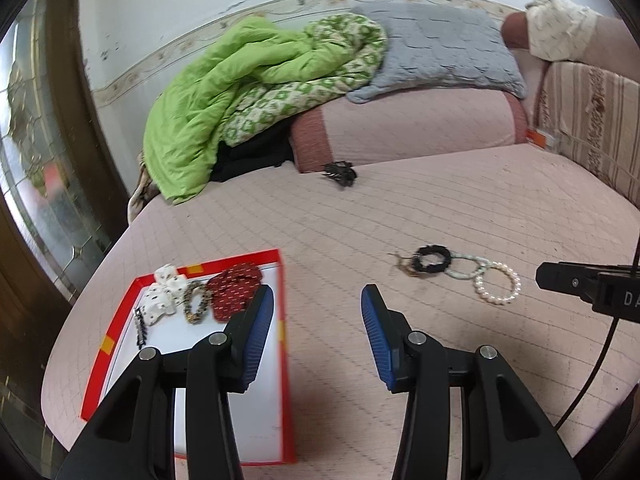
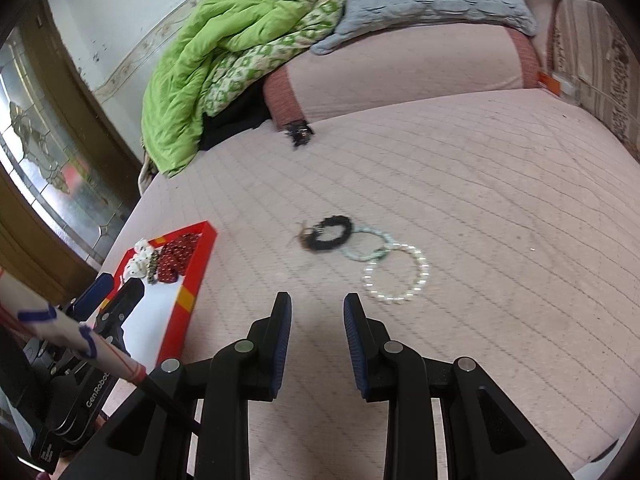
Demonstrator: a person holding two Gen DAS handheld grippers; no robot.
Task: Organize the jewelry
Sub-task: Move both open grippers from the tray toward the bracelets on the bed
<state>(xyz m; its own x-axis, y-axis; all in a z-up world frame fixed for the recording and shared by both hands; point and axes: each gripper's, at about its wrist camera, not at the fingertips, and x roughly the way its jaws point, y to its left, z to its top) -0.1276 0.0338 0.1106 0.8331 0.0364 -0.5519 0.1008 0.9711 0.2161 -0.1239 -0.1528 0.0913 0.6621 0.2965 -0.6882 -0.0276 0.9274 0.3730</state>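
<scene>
- Judging from the left wrist view, the sorting looks partly done. The red-edged tray point(image 1: 282, 344) lies near the bed's left edge, and the left gripper point(image 1: 317, 334) hangs over its right rim with jaws apart and nothing between the blue pads.
- Counted in the tray's far end: one white dotted scrunchie point(image 1: 164, 294), one beaded bracelet point(image 1: 196, 302), one red dotted scrunchie point(image 1: 234, 292) and one dark hair clip point(image 1: 141, 328) by the left rim. Four pieces stowed.
- Counted loose on the pink bedspread point(image 1: 400, 208), mid-bed: one black scrunchie point(image 1: 432, 258), one pale green bracelet point(image 1: 466, 266) and one pearl bracelet point(image 1: 498, 282), overlapping in a chain, with a small brownish item at the black one's left that is too unclear to name.
- One black claw clip point(image 1: 340, 172) lies apart, against the bolster at the far side.

- From the right wrist view, the right gripper point(image 2: 317, 340) is empty, its jaws narrowly parted, pointing toward the loose cluster; the pearl bracelet point(image 2: 396, 274) is nearest it.
- Remaining work, in my judgement: at least four loose pieces to move into the tray point(image 2: 200, 264).
</scene>
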